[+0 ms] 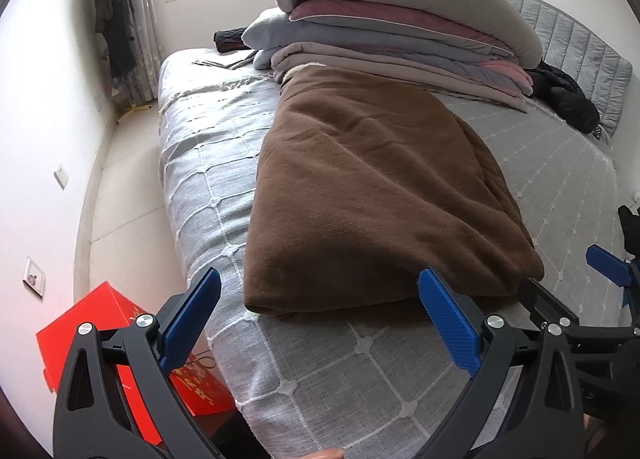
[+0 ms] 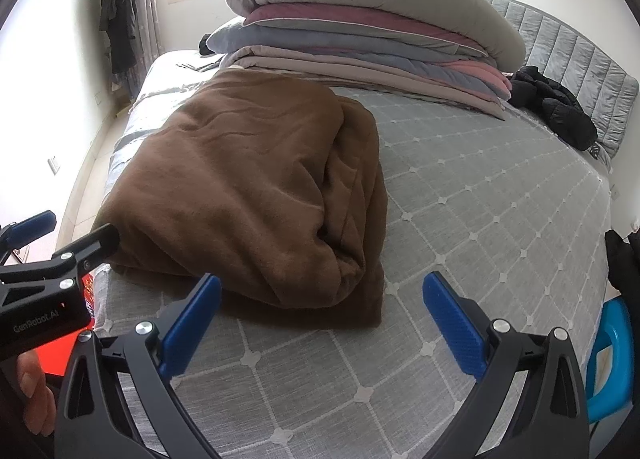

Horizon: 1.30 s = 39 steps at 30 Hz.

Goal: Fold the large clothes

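A brown fleece blanket [image 1: 380, 187] [image 2: 248, 187] lies folded into a thick long bundle on the grey quilted bed [image 1: 360, 359] [image 2: 480, 199]. Its layered open edges face right in the right wrist view. My left gripper [image 1: 320, 279] [image 2: 68, 231] is open, just short of the bundle's near left corner, with nothing between its blue pads [image 1: 192, 319]. My right gripper [image 2: 320, 283] [image 1: 568, 275] is open too, hovering before the bundle's near right end, apart from the cloth. A hand [image 2: 32, 391] holds the left gripper.
A tall stack of folded quilts and a pillow [image 1: 400, 19] [image 2: 360, 27] fills the back of the bed. A black jacket [image 1: 568, 99] lies by the headboard. A red box [image 1: 104, 331] stands on the floor at left, a blue stool [image 2: 612, 359] at right.
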Each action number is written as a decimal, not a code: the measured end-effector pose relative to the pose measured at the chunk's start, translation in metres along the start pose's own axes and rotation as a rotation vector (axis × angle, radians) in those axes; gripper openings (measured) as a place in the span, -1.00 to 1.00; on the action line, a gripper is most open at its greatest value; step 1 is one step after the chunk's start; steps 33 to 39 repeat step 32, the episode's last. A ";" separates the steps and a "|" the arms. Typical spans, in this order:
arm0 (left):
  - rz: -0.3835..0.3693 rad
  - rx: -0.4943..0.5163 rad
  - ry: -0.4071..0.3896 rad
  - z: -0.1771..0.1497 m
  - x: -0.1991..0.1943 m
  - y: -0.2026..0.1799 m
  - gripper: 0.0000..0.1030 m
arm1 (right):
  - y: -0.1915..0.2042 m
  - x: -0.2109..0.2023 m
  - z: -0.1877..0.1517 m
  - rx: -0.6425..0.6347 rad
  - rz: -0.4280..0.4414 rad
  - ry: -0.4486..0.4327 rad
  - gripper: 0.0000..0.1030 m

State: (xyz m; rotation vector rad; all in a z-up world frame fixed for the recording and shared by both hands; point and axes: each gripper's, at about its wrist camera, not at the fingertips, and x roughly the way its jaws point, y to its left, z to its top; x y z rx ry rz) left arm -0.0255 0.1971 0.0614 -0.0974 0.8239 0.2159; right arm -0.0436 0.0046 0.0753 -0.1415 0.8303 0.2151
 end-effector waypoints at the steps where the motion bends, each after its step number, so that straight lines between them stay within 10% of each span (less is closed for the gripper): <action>1: -0.002 0.000 0.000 0.000 0.000 0.000 0.85 | 0.000 0.000 0.000 0.002 0.000 0.001 0.90; 13: -0.014 0.001 -0.002 -0.001 -0.001 -0.002 0.85 | 0.000 0.001 -0.001 0.002 0.001 0.002 0.90; 16: -0.123 -0.037 -0.084 -0.008 -0.014 0.005 0.85 | 0.000 0.001 -0.001 0.004 0.002 0.001 0.90; 39: -0.034 0.008 -0.048 -0.007 -0.009 -0.002 0.85 | -0.004 0.003 0.000 0.007 0.000 0.001 0.90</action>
